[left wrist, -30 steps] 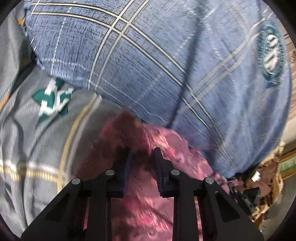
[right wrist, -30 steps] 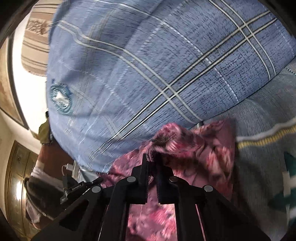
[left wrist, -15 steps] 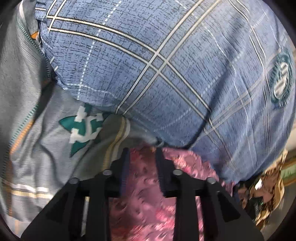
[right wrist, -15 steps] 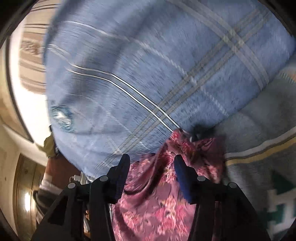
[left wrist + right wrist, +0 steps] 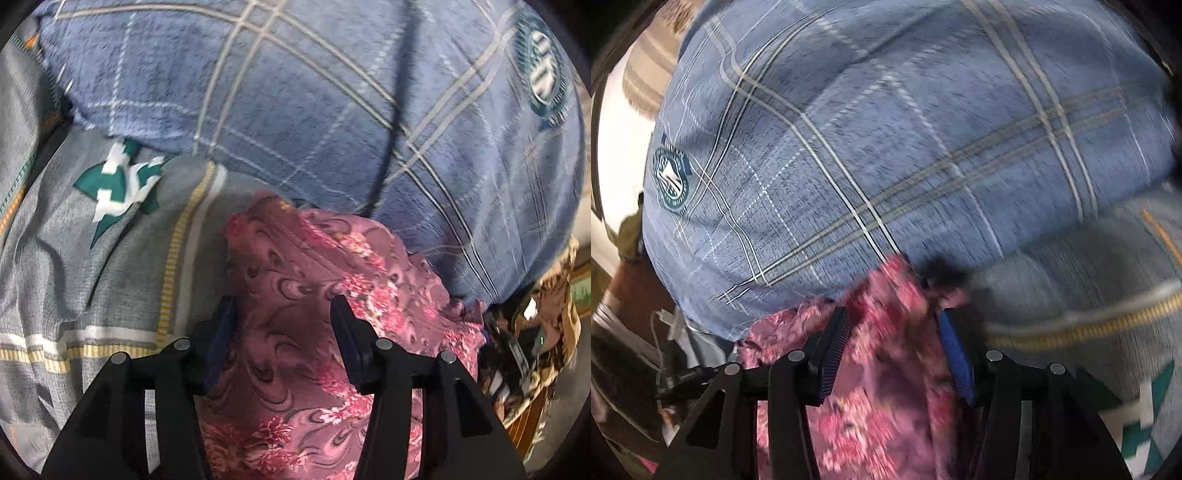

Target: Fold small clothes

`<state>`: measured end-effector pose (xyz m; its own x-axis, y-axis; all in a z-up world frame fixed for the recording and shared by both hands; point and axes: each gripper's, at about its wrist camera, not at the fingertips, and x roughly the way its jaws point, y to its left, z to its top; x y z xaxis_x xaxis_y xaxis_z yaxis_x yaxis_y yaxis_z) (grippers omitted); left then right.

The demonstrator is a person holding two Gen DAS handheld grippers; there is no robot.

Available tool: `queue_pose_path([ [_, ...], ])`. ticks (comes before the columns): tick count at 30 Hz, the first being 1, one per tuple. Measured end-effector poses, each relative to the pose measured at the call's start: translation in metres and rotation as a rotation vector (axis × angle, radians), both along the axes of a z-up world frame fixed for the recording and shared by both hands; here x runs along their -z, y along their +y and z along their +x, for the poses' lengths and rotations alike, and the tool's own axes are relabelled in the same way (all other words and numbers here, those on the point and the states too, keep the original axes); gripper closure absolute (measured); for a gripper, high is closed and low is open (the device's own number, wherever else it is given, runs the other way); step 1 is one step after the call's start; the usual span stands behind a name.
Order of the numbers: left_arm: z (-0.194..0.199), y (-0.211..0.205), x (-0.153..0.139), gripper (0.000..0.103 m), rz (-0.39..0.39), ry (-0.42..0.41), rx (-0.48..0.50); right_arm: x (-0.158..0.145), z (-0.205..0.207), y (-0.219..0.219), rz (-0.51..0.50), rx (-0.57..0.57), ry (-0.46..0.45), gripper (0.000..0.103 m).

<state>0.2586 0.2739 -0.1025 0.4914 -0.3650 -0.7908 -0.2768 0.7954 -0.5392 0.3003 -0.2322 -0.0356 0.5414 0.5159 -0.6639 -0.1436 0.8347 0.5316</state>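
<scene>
A small pink floral garment (image 5: 314, 295) lies on the grey patterned bedsheet (image 5: 110, 258), its far edge against a blue plaid pillow (image 5: 314, 110). My left gripper (image 5: 282, 306) is open just above the garment, its jaws apart over the cloth. In the right wrist view the same garment (image 5: 886, 369) lies under my right gripper (image 5: 892, 321), which is open with nothing between the jaws. The garment's near part is hidden under both grippers.
The blue plaid pillow (image 5: 886, 147) fills the far side of both views. The grey bedsheet (image 5: 1089, 295) with a teal and white motif (image 5: 118, 188) lies beside the garment. Cluttered items (image 5: 528, 332) and a cable (image 5: 661, 332) sit past the bed edge.
Both grippers have opened wide; the right one was shut on the garment a second ago and has let it go. The garment now lies flatter on the sheet.
</scene>
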Motion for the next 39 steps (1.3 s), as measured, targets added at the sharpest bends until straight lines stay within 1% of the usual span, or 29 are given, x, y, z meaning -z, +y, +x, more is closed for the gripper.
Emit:
queue_pose_path([
  [2, 0.002, -0.002, 0.001, 0.053, 0.01, 0.009, 0.029, 0.002, 0.01, 0.01, -0.076, -0.016, 0.033, 0.05],
  [3, 0.004, -0.002, 0.004, 0.053, 0.015, 0.02, 0.033, 0.005, 0.015, 0.015, -0.115, -0.031, 0.051, 0.054],
  [4, 0.005, -0.003, 0.007, 0.053, 0.018, 0.024, 0.031, 0.006, 0.016, 0.017, -0.132, -0.039, 0.055, 0.059],
  [5, 0.004, -0.005, 0.006, 0.063, 0.024, 0.013, 0.027, 0.003, 0.015, 0.02, -0.161, -0.054, 0.04, 0.08],
  [6, 0.002, -0.007, 0.004, 0.085, 0.033, -0.007, 0.027, -0.001, 0.014, 0.023, -0.181, -0.066, 0.019, 0.097],
  [7, -0.002, -0.009, -0.001, 0.091, 0.046, -0.035, 0.027, -0.008, 0.01, 0.023, -0.192, -0.072, -0.017, 0.097],
  [8, -0.001, -0.018, -0.003, 0.091, 0.051, -0.053, 0.024, -0.014, 0.006, 0.022, -0.187, -0.067, -0.045, 0.097],
  [10, -0.007, -0.018, -0.016, 0.092, 0.075, -0.109, 0.013, -0.033, -0.001, 0.013, -0.127, -0.049, -0.102, 0.097],
  [12, -0.005, -0.018, -0.025, 0.092, 0.088, -0.133, 0.009, -0.05, -0.004, 0.0, -0.07, -0.009, -0.152, 0.097],
  [14, -0.001, -0.015, -0.029, 0.093, 0.105, -0.141, -0.009, -0.054, -0.001, -0.009, -0.047, 0.026, -0.161, 0.097],
  [16, 0.002, -0.011, -0.028, 0.093, 0.093, -0.148, -0.035, -0.047, 0.004, -0.018, -0.048, 0.061, -0.133, 0.097],
  [18, 0.004, -0.003, -0.023, 0.095, 0.113, -0.145, -0.081, -0.03, 0.01, -0.03, -0.049, 0.089, -0.082, 0.097],
  [20, 0.009, 0.005, -0.007, 0.098, 0.131, -0.078, -0.114, -0.011, 0.013, -0.033, -0.066, 0.109, -0.032, 0.097],
  [21, 0.01, 0.009, 0.0, 0.098, 0.125, -0.049, -0.12, 0.002, 0.016, -0.032, -0.089, 0.11, 0.003, 0.097],
  [22, 0.01, 0.014, 0.006, 0.098, 0.108, -0.026, -0.126, 0.011, 0.016, -0.034, -0.106, 0.109, 0.028, 0.097],
  [23, 0.008, 0.02, 0.01, 0.098, 0.077, -0.021, -0.131, 0.018, 0.015, -0.032, -0.119, 0.107, 0.046, 0.097],
  [25, 0.001, 0.032, 0.01, 0.097, -0.008, -0.043, -0.134, 0.023, 0.013, -0.029, -0.129, 0.095, 0.052, 0.097],
  [26, 0.001, 0.037, 0.007, 0.096, -0.042, -0.054, -0.135, 0.023, 0.013, -0.028, -0.13, 0.097, 0.049, 0.095],
  [27, 0.002, 0.04, 0.005, 0.087, -0.064, -0.061, -0.134, 0.021, 0.012, -0.03, -0.114, 0.101, 0.047, 0.091],
  [28, 0.005, 0.042, 0.002, 0.08, -0.073, -0.063, -0.13, 0.021, 0.013, -0.026, -0.096, 0.102, 0.049, 0.091],
  [29, 0.007, 0.045, 0.0, 0.06, -0.076, -0.062, -0.127, 0.02, 0.015, -0.031, -0.066, 0.104, 0.054, 0.09],
  [30, 0.013, 0.043, -0.001, 0.047, -0.079, -0.061, -0.122, 0.02, 0.016, -0.035, -0.03, 0.11, 0.064, 0.086],
  [31, 0.017, 0.042, -0.001, 0.047, -0.08, -0.058, -0.117, 0.02, 0.019, -0.035, -0.01, 0.114, 0.07, 0.082],
  [32, 0.023, 0.039, -0.001, 0.046, -0.081, -0.052, -0.11, 0.02, 0.019, -0.037, 0.004, 0.119, 0.074, 0.075],
  [33, 0.028, 0.035, 0.0, 0.046, -0.082, -0.046, -0.102, 0.021, 0.019, -0.038, 0.018, 0.121, 0.073, 0.072],
  [35, 0.039, 0.025, 0.007, 0.046, -0.066, -0.009, -0.086, 0.022, 0.019, -0.045, 0.018, 0.114, 0.078, 0.071],
  [37, 0.048, 0.018, 0.016, 0.046, -0.068, 0.036, -0.054, 0.025, 0.02, -0.035, 0.003, 0.104, 0.085, 0.07],
  [38, 0.047, 0.014, 0.016, 0.048, -0.057, 0.036, -0.042, 0.026, 0.022, -0.033, 0.001, 0.099, 0.086, 0.07],
  [39, 0.046, 0.009, 0.012, 0.06, -0.025, 0.017, -0.034, 0.025, 0.022, -0.032, -0.004, 0.089, 0.079, 0.07],
])
